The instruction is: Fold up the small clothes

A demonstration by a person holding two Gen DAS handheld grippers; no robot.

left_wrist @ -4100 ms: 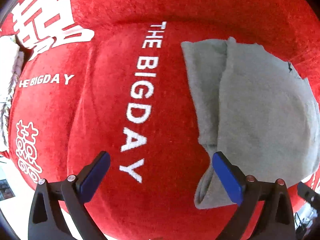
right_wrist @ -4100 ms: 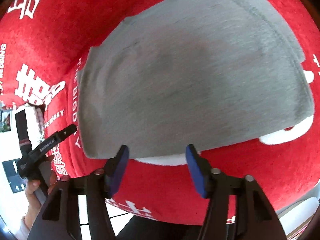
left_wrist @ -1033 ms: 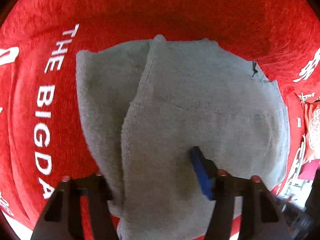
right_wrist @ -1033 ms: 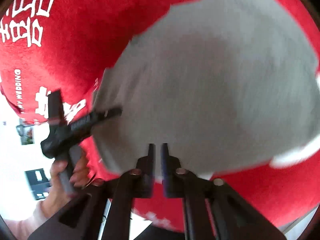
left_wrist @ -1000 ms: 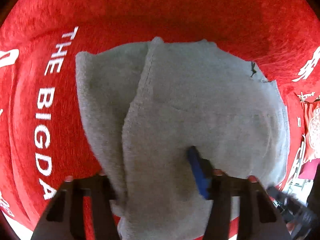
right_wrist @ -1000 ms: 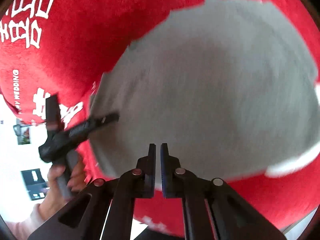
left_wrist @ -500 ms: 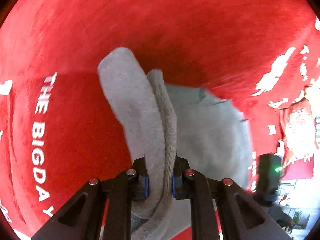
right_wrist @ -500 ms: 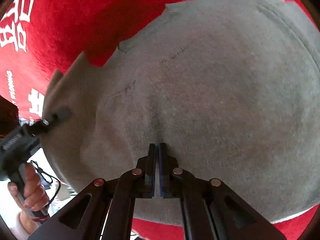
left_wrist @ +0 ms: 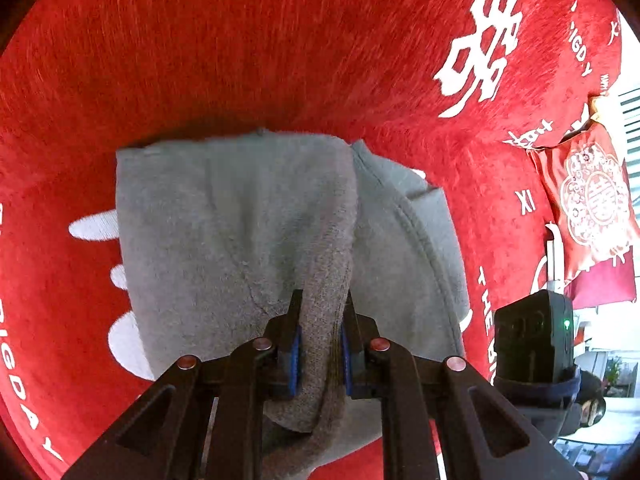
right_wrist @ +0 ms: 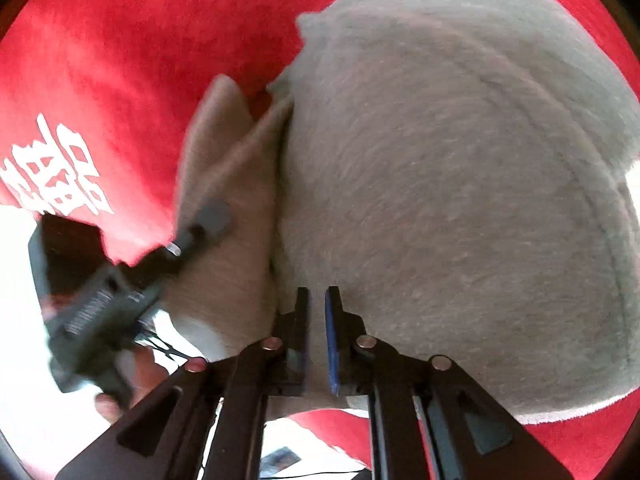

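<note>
The red cloth (left_wrist: 280, 60) with white lettering covers the surface on every side of both tools and gives a flat bed for the fold. On it, directly ahead of and beneath both, lies the grey garment (right_wrist: 460, 180), partly doubled over.

The left hand-held gripper (left_wrist: 320, 344) is clenched on a bunched edge of that garment, which rises from the flat part in front of it and hangs down behind its blue pads. To fold well, I judge this edge should be carried across level and low, so the layer lands square on the part ahead rather than twisted.

The right hand-held gripper (right_wrist: 316, 340) has just been opening; its jaws stand a little apart above the garment with nothing visibly pinched, the fabric lying under its tips. It would best press there as an anchor.
</note>
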